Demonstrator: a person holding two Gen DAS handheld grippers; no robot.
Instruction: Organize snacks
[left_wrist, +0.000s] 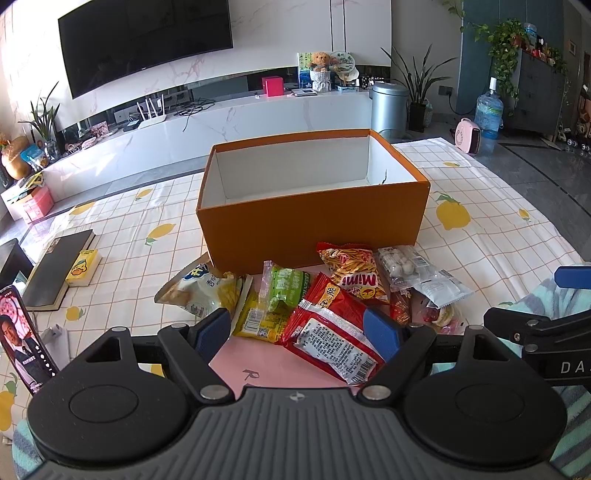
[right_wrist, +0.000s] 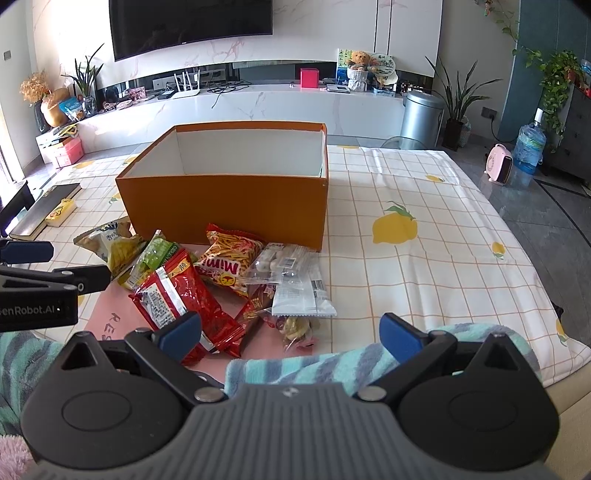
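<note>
Where lemon-print tablecloth (right_wrist: 424, 192) meets sunlit TV wall, orange box (left_wrist: 314, 229), both hand-held grippers (left_wrist: 297, 332) (right_wrist: 291, 334) spread, empty.

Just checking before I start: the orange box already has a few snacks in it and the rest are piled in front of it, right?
Not quite. The orange box shows only bare white walls inside in both wrist views; no snack shows in it. The snacks are indeed piled in front of it.

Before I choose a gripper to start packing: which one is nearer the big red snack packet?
Left. The left gripper is open with the red snack packet lying between its fingers. The right gripper, also open, sits further right, with only its left finger over the packet.
</note>
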